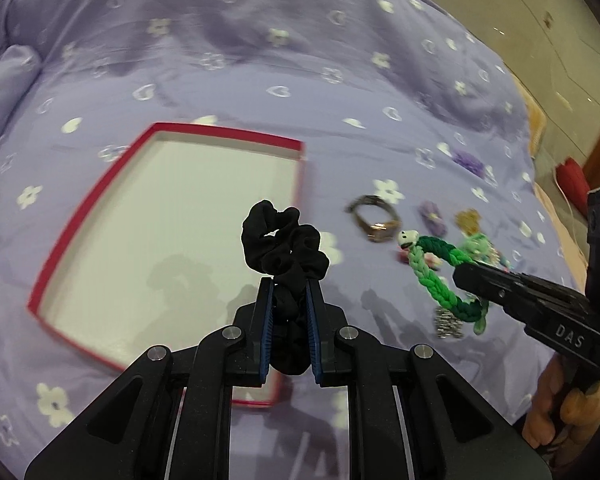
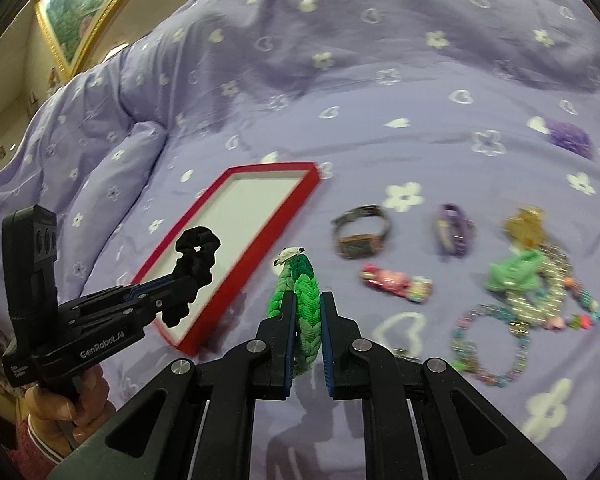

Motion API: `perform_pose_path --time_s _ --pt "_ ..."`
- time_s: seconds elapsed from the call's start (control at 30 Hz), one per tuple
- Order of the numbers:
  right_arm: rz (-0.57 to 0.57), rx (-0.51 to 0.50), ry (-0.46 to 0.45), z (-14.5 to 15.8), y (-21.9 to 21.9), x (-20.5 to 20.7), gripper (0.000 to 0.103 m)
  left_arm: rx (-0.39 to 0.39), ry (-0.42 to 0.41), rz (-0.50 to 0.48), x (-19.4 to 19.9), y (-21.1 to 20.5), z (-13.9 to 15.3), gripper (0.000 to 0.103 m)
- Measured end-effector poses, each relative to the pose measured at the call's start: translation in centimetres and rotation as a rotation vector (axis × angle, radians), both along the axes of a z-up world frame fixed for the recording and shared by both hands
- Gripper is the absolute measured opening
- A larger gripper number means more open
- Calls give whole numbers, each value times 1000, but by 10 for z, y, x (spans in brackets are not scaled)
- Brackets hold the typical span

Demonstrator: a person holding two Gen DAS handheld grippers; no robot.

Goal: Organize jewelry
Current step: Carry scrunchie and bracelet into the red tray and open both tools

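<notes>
Black scrunchie [image 1: 286,240]: gathered, ruffled fabric loop, matte, bunched into folds; lower part pinched between the blue pads of the left gripper [image 1: 290,286], upper part sticking up past the tips. It hangs in the air over the near right corner of the red-rimmed tray [image 1: 46,268], w/ the tray's pale floor bare beneath it.

Green braided bracelet [image 2: 302,300]: thick plaited cord shading from pale mint to dark green, w/ a small white bead-like head at its far end. Right gripper [image 2: 305,300] is clamped on it, loop standing edge-on between the jaws, lifted clear of the purple bedspread [image 2: 340,80], just right of the tray.

Both grippers point forward and downward, jaws nearly together on their loads. In the right wrist view the left gripper comes in from the left, a hand [image 2: 66,404] wrapped round its grip. In the left wrist view the right gripper enters from the right.

Lying on the bedspread, right of the tray: wristwatch [image 2: 360,232], purple band [image 2: 454,230], pink wrapped item [image 2: 392,282], mint bow [image 2: 514,272] on a pile of beaded strands, pastel beaded bracelet [image 2: 486,346], purple pom-pom [image 2: 570,138] further back.
</notes>
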State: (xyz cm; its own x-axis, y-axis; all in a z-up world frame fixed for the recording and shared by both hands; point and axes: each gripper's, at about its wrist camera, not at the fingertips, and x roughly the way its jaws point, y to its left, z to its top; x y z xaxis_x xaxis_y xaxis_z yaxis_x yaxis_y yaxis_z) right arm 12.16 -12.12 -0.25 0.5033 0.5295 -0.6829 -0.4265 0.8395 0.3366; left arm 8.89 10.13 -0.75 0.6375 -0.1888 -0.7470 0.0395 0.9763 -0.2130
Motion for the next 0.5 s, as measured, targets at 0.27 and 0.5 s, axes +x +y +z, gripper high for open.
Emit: perform_pose_path --time_s 0.27,0.5 --pt "98 26 21 -6 58 10 11 7 11 87 3 46 -5 13" --pt "122 32 26 -12 104 46 11 18 41 120 35 75 -12 13"
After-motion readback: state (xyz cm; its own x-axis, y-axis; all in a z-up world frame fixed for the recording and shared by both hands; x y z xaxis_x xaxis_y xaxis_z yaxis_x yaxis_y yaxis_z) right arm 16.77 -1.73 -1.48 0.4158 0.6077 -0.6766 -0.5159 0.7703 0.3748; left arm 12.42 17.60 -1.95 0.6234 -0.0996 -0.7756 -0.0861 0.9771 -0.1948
